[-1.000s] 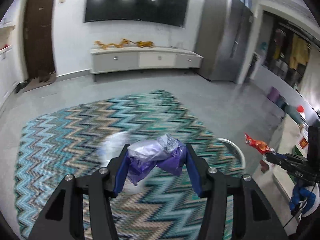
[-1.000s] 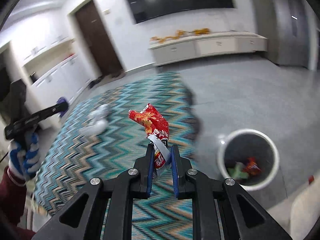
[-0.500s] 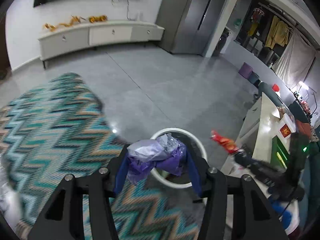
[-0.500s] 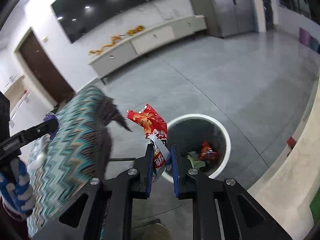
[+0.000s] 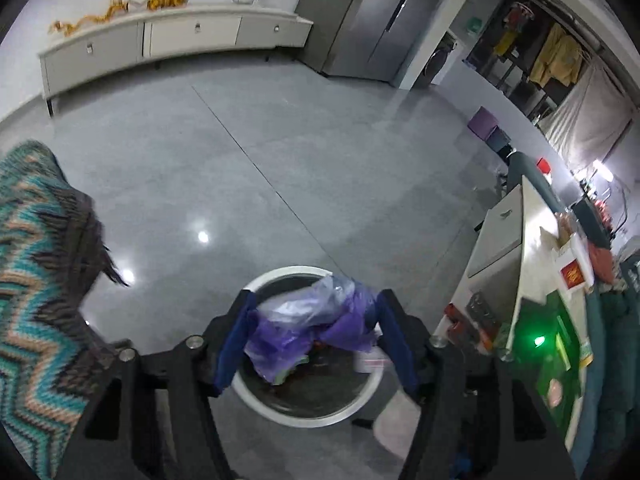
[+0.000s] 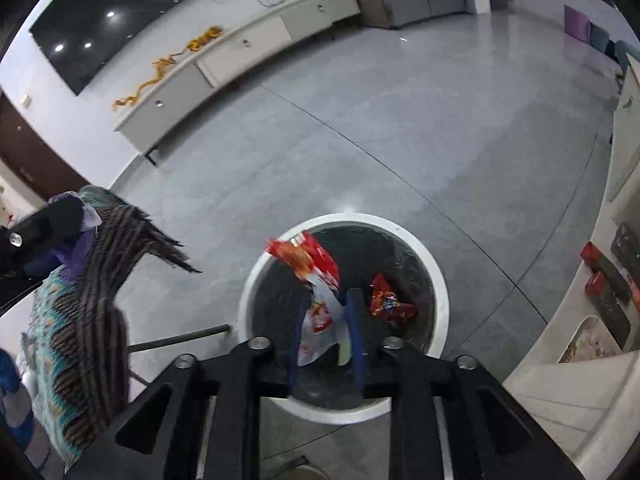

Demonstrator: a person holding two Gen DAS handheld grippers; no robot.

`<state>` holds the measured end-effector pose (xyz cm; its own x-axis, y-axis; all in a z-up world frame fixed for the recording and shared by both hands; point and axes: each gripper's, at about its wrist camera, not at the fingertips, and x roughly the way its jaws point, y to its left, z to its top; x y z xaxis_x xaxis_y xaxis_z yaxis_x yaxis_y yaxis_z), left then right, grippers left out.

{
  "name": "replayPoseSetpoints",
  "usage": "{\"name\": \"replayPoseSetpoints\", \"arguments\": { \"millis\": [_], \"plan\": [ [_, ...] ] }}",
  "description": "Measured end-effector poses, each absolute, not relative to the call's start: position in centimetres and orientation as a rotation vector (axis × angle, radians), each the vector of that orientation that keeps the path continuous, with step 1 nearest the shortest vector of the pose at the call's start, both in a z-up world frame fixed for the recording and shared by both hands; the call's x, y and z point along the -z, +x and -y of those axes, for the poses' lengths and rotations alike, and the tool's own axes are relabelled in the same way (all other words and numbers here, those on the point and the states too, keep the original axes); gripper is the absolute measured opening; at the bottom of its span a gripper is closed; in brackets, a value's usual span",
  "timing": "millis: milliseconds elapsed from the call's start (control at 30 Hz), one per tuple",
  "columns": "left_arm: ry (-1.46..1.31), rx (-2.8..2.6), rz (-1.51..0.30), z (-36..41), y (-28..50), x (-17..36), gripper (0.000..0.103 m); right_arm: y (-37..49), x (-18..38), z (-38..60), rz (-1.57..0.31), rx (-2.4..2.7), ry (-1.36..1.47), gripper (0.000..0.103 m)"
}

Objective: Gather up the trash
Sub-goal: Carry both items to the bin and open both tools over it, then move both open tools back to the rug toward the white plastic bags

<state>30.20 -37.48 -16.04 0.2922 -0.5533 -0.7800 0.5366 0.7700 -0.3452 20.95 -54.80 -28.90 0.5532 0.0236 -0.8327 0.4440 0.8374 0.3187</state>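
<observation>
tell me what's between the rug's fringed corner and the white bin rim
In the right wrist view, bare grey floor separates the zigzag rug from the round white bin; a thin dark rod crosses lower down.

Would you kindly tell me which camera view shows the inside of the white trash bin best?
The right wrist view: the trash bin opens nearly whole, with a red wrapper lying inside. In the left wrist view the purple plastic bag covers most of the bin's mouth.
</observation>
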Motion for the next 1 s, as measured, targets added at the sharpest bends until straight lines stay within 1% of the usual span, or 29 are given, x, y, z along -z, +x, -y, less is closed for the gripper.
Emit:
{"name": "replayPoseSetpoints", "arguments": {
  "millis": [33, 67, 267, 433, 633, 900, 1000],
  "plan": [
    [-0.022, 0.728, -1.051, 37.8, 30.4, 16.3, 0.067, 20.9, 29.1, 55.1, -0.963, 0.279, 0.547, 0.04],
    [-0.023, 0.727, -1.052, 37.9, 30.5, 16.4, 0.071, 20.7, 29.2, 55.3, -0.96, 0.289, 0.551, 0.042],
    [-0.01, 0.73, -1.04, 38.5, 29.8, 15.9, 0.072, 19.3, 27.9, 55.2, -0.932, 0.314, 0.539, 0.043],
    [0.035, 0.688, -0.963, 37.2, 27.6, 13.9, 0.072, 17.8, 25.4, 54.5, -0.874, 0.313, 0.52, 0.043],
    [0.051, 0.607, -0.879, 32.7, 25.0, 11.0, 0.072, 14.2, 20.7, 52.8, -0.77, 0.309, 0.508, 0.045],
    [0.092, 0.453, -0.728, 24.4, 20.0, 7.1, 0.072, 9.2, 13.3, 48.9, -0.646, 0.302, 0.44, 0.053],
    [0.106, 0.379, -0.677, 20.6, 17.9, 5.9, 0.072, 7.8, 11.6, 46.7, -0.628, 0.288, 0.406, 0.055]
  ]
}}
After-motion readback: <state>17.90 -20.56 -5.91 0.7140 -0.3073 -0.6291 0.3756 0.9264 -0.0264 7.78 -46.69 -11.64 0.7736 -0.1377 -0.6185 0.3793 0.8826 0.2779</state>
